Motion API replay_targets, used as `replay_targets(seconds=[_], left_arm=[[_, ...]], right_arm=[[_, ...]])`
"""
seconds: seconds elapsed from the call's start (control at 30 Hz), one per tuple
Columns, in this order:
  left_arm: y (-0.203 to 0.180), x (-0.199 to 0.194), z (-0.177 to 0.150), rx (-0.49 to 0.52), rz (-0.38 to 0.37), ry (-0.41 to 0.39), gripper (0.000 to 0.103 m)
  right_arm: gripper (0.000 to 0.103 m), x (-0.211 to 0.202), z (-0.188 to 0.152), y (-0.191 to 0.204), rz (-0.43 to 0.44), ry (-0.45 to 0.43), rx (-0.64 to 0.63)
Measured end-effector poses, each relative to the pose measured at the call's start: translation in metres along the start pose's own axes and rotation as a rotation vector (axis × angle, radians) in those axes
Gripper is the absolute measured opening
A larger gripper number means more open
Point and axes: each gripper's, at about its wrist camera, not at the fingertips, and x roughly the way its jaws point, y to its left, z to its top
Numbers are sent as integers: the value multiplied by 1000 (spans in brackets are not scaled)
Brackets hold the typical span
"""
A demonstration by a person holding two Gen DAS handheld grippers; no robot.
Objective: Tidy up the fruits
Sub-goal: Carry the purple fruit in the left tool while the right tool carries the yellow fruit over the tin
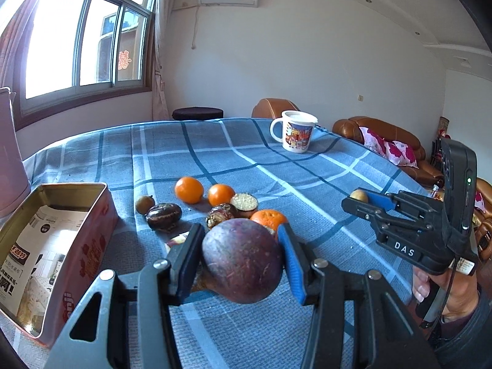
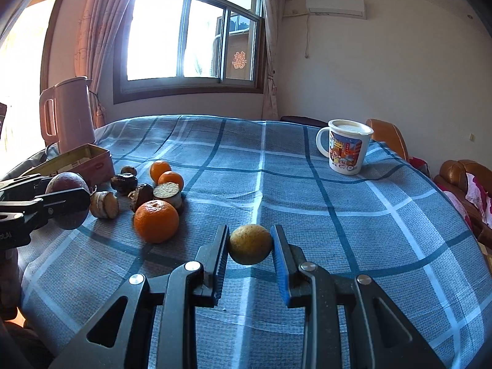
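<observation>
1. fruits: the loose pile [image 2: 144, 190] lies on the checked cloth [image 1: 276, 166] of the worktop, just right of the tin [image 1: 46, 246], which is open and holds only printed paper. oranges [image 1: 189, 189], dark wrinkled fruits, a small brown one and cut halves sit close together, some touching.
2. the left tool [image 1: 243, 264] is clamped on a large purple fruit [image 1: 243, 261], held clear of the cloth just right of the tin. the fruit is round and smooth and the pads meet it only at its sides, so a tilt or jolt could let it roll out and fall on the pile.
3. the right tool [image 2: 249, 246] is at its narrowest, closed on a small yellow-brown fruit [image 2: 249, 244] held above bare cloth, well apart from the tin. it sits near the pad tips; a small slip would probably drop it, and it could roll toward the worktop edge.
4. the nearest orange [image 2: 156, 220] lies between the two tools. if either swings low on the way to the tin, it may knock this orange or scatter the cut halves.
5. both tools likely head for the same tin. the right one must cross over the pile and past the left, so the two could collide at the tin's rim.
6. the tin looks light; a push on its wall might slide it toward the pink kettle [image 2: 69, 113] behind.
7. the mug [image 1: 295, 135] stands well apart at the far side and seems out of harm's way.
</observation>
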Motion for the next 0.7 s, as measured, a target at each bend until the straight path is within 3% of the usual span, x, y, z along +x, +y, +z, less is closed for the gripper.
replay_targets(seconds=[0.7], left_arm=[[12,-18,2,-16,82,-74,51]], right_arm=[[29,-13,11,57,146,-68,-57]])
